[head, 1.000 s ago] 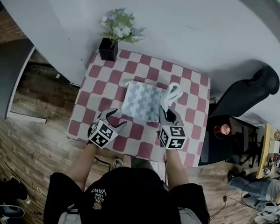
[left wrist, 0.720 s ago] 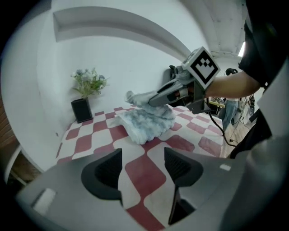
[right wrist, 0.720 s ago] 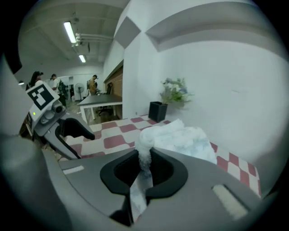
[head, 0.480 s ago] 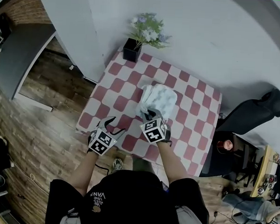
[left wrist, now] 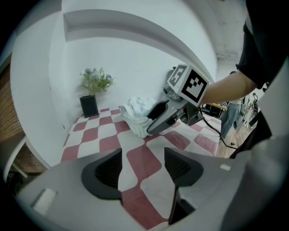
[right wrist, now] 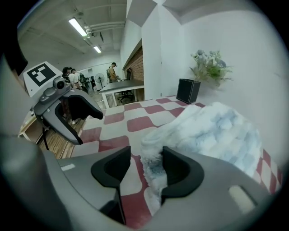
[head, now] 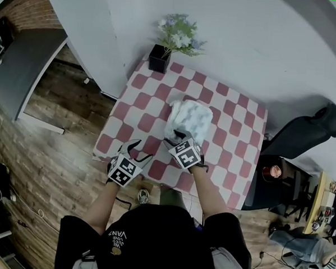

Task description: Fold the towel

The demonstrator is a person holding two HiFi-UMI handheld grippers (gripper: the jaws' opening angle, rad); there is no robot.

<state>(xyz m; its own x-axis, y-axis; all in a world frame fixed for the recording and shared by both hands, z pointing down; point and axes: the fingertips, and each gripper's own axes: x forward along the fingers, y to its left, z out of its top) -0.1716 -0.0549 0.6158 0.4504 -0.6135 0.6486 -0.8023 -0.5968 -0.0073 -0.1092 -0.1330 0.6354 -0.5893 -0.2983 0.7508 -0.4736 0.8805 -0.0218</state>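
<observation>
1. The towel (head: 190, 120) lies bunched on the checked table (head: 227, 137), well apart from the flower pot (head: 159, 60).
2. The right gripper (head: 179, 138) has just been opening, with the towel's edge loose between its jaws.
3. The left gripper (head: 142, 150), farther from the pot, is spread wide and empty.

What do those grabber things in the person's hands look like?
The left hand-held gripper and right hand-held gripper are grey, each with two dark curved jaws and a white cube printed with black square markers. The person wears a black short-sleeved shirt.
</observation>
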